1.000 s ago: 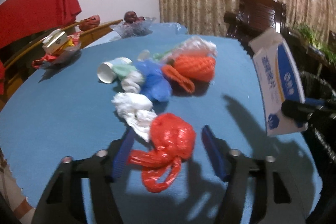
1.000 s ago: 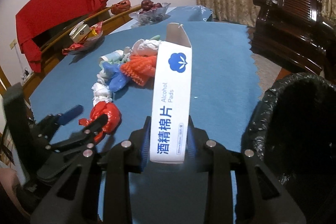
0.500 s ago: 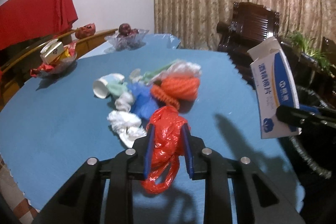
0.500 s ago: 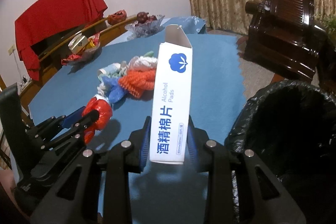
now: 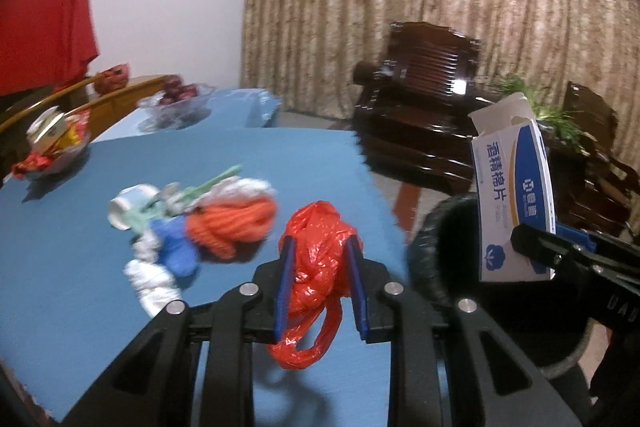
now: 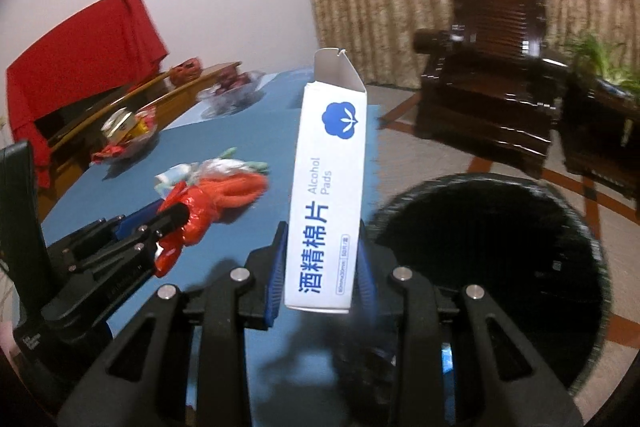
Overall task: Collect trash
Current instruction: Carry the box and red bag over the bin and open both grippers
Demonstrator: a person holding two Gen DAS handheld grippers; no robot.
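My left gripper (image 5: 320, 249) is shut on a crumpled red plastic bag (image 5: 318, 259) and holds it above the blue table near its right edge; it also shows in the right wrist view (image 6: 192, 215). My right gripper (image 6: 322, 267) is shut on a white and blue alcohol pads box (image 6: 330, 195), held upright beside the black-lined trash bin (image 6: 492, 267). In the left wrist view the box (image 5: 514, 203) hangs over the bin's rim (image 5: 424, 247). A pile of trash (image 5: 224, 223) lies on the table: orange mesh, blue and white bags, a paper cup (image 5: 124, 207).
The blue table (image 5: 80, 267) also carries a glass fruit bowl (image 5: 176, 103) and a snack dish (image 5: 52, 143) at the far left. Dark wooden chairs (image 5: 424, 107) stand behind the bin. A red cloth (image 6: 80, 43) hangs at the left wall.
My left gripper closed on the red bag, lifted it and carried it right toward the bin. My right gripper moved the box from above the table to beside the bin.
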